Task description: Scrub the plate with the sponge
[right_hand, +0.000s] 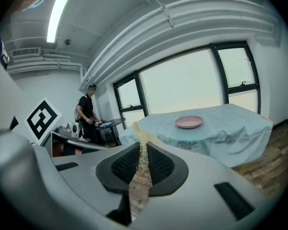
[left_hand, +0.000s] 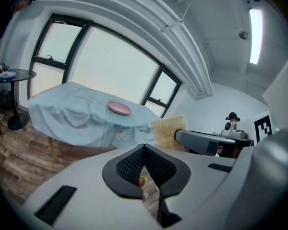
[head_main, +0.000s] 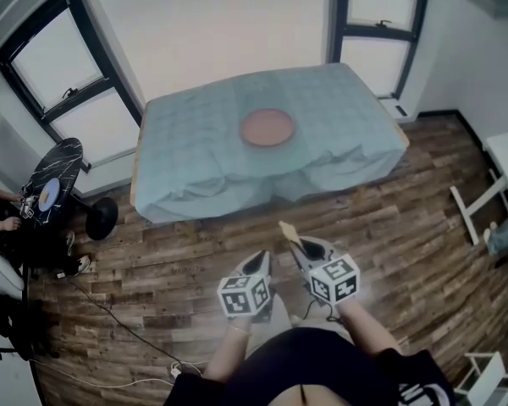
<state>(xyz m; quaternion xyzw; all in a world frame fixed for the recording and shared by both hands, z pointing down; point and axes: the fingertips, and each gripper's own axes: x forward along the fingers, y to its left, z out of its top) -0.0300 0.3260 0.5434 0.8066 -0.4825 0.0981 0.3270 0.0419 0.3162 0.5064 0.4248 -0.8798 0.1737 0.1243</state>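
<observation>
A round pink plate (head_main: 267, 128) lies on the table covered with a light blue cloth (head_main: 195, 142), far ahead of both grippers. The plate (left_hand: 119, 108) shows small in the left gripper view, and the plate (right_hand: 189, 122) also appears beyond the jaws in the right gripper view. My right gripper (head_main: 295, 242) is shut on a thin yellow sponge (head_main: 287, 230), held over the wooden floor short of the table. The sponge (right_hand: 142, 143) stands edge-on between its pads. My left gripper (head_main: 261, 265) hangs beside it, shut and empty. The left gripper view catches the sponge (left_hand: 169, 131) in the other gripper.
A small round black side table (head_main: 53, 180) with items stands at the left, a person's hand (head_main: 8, 223) near it. Cables (head_main: 127, 328) trail over the wooden floor. White furniture (head_main: 491, 193) stands at the right. A person (right_hand: 86, 113) stands by the side table.
</observation>
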